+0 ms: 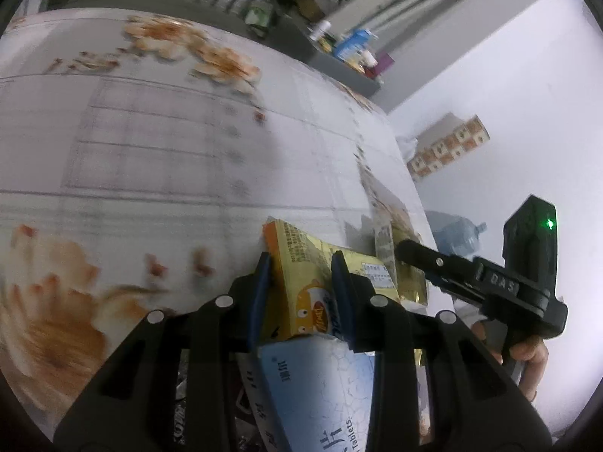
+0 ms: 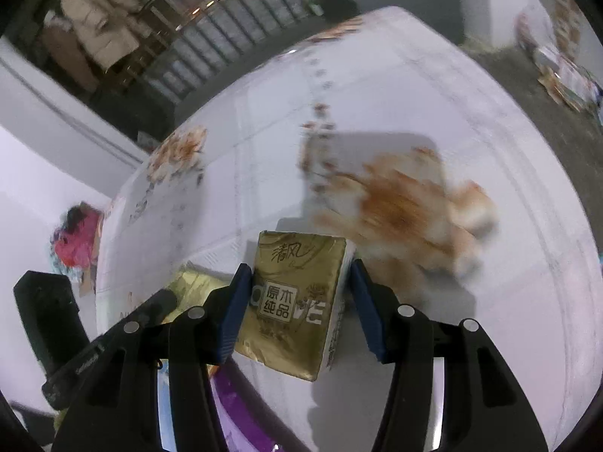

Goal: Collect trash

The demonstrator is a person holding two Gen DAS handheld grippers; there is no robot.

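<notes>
- Snack wrapper, yellow, sits between the pads of the left gripper. Both pads touch its sides, so the jaws look clamped on it.
- Its long side runs away from the jaws, out over the table.
- Gold tissue pack sits between the jaws of the right gripper. One pad touches it; the other stands just off, so no grip yet.
- Right of the wrapper, the tissue pack is near.

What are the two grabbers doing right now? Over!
Left gripper clamped on yellow snack wrapper. Right gripper straddling gold tissue pack; right pad off it. White tablet box beneath left gripper. Nothing blocking.
</notes>
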